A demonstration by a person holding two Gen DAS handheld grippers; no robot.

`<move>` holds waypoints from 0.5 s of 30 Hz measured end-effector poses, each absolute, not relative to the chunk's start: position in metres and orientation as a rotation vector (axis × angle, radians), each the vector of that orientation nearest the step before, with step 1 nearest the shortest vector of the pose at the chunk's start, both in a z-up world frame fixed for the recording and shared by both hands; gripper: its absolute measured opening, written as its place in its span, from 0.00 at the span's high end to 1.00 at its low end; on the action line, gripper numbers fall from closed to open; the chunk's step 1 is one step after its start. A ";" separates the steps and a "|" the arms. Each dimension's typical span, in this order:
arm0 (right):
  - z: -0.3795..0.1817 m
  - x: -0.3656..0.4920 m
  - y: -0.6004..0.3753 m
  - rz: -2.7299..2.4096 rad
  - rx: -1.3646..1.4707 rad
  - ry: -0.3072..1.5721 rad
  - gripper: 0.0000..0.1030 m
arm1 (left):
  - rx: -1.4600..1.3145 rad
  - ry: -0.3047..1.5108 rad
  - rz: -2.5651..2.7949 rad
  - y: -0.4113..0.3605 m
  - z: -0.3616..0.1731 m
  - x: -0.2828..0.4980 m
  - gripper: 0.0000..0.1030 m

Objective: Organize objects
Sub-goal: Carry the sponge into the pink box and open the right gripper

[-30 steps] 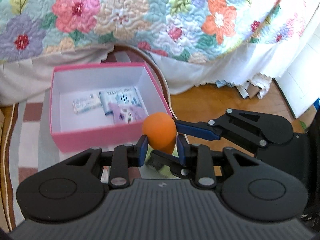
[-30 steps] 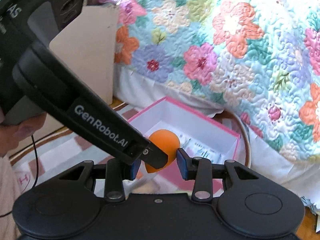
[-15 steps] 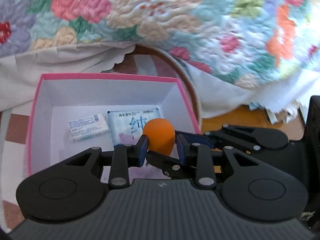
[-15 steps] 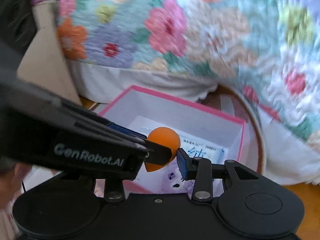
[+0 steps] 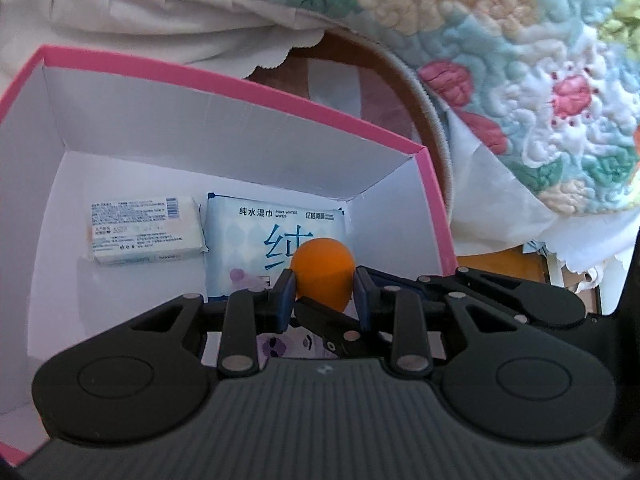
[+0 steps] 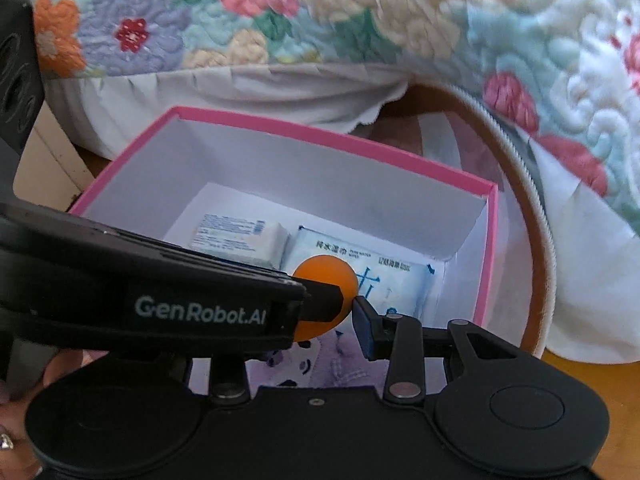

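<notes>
1. Bedroom floor scene: a pink box [image 5: 434,200] with a white interior sits on a rug beside a bed, and both gripper cameras look down into it.
2. Nearest the box's front wall, the left gripper [image 5: 323,295] has its two blue pads pressed against the sides of an orange ball [image 5: 322,273], holding it above the box's inside.
3. From the right of the box, the right gripper [image 6: 326,304] reaches the same ball. One of its fingers lies just beside the ball on the right; the other is hidden behind the left gripper's arm, so I cannot tell whether it is gripping or merely close.
4. Under the ball, near the box's front wall, lies a purple-patterned packet [image 6: 320,364] with small cartoon faces.
5. Further in, on the box floor, a pale blue pack of wet wipes [image 5: 256,240] with Chinese lettering lies flat, partly under the ball in both views.
6. Left of the wipes and touching them, a small white wrapped bar [image 5: 145,235] with fine print lies flat.
7. Beyond the box's far wall hang a white bed skirt [image 6: 240,92] and a floral quilt [image 5: 500,40].
8. Right of the box, the rug's curved edge [image 6: 540,216] meets wooden floor [image 5: 500,268].
</notes>
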State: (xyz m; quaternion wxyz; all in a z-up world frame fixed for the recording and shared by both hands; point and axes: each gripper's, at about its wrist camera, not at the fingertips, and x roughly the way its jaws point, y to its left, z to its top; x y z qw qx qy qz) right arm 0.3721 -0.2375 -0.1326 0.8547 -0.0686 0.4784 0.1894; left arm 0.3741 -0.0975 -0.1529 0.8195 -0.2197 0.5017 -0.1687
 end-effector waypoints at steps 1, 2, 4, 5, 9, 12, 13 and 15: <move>-0.134 0.373 -0.238 0.392 -0.148 1.006 0.58 | -0.476 1.067 -0.351 -0.097 -0.155 0.375 0.72; -0.136 0.373 -0.238 0.384 -0.153 1.001 0.58 | -0.480 1.063 -0.340 -0.097 -0.156 0.375 0.70; -0.136 0.371 -0.239 0.363 -0.156 0.987 0.58 | -0.449 1.050 -0.299 -0.097 -0.156 0.374 0.61; -0.136 0.370 -0.241 0.353 -0.150 0.983 0.57 | -0.421 1.036 -0.275 -0.097 -0.155 0.372 0.60; -0.130 0.360 -0.251 0.325 -0.100 0.955 0.56 | -0.406 1.017 -0.265 -0.085 -0.150 0.363 0.59; -0.122 0.343 -0.259 0.341 -0.061 0.922 0.56 | -0.405 1.011 -0.283 -0.074 -0.142 0.351 0.59; -0.118 0.337 -0.261 0.346 -0.047 0.913 0.56 | -0.395 1.013 -0.286 -0.070 -0.139 0.347 0.59; -0.111 0.328 -0.265 0.355 -0.018 0.904 0.55 | -0.369 1.013 -0.297 -0.064 -0.131 0.338 0.58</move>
